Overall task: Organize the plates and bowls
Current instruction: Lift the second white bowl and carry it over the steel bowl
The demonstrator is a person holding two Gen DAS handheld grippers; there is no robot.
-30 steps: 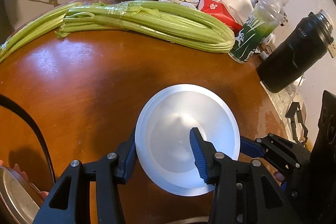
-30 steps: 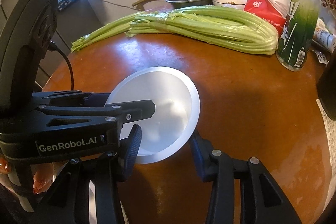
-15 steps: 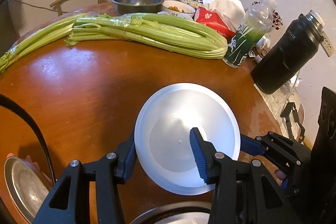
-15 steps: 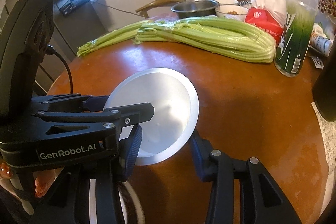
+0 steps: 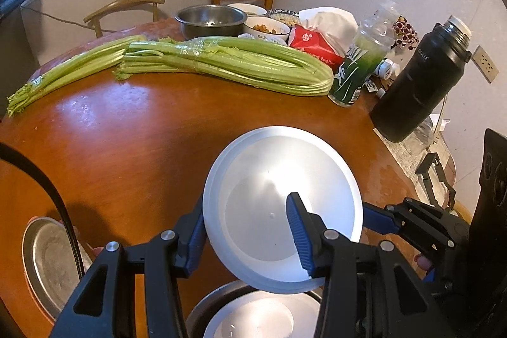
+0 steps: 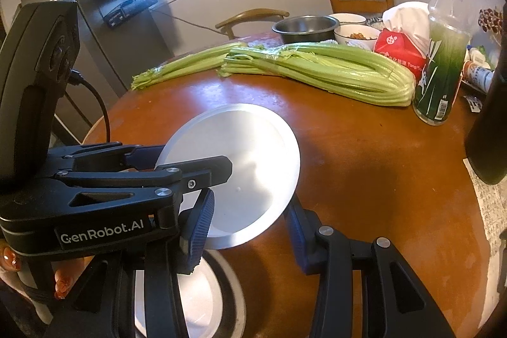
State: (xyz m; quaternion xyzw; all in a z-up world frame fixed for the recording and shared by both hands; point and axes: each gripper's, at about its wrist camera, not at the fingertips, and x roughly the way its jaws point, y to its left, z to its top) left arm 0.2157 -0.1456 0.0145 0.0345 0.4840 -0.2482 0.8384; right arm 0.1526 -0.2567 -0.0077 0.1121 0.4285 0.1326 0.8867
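The white plate point(image 5: 282, 208) is held clear of the worktop point(image 5: 126, 141) by both tongs. The left tongs point(image 5: 244, 230) are clenched on its rim at about 8 o'clock, one pad over the face, one beneath; the right tongs point(image 6: 250, 217) are clamped on the opposite edge at about 4 o'clock.

Directly below, at 6 o'clock, a metal bowl point(image 5: 221, 306) with a second white plate point(image 5: 263, 319) inside is noted — judged the likely source or stack.

The plate should be kept level, both grips matched, and carried clear of the celery point(image 5: 228, 62) and black flask point(image 5: 418, 78) at 12 to 2 o'clock.
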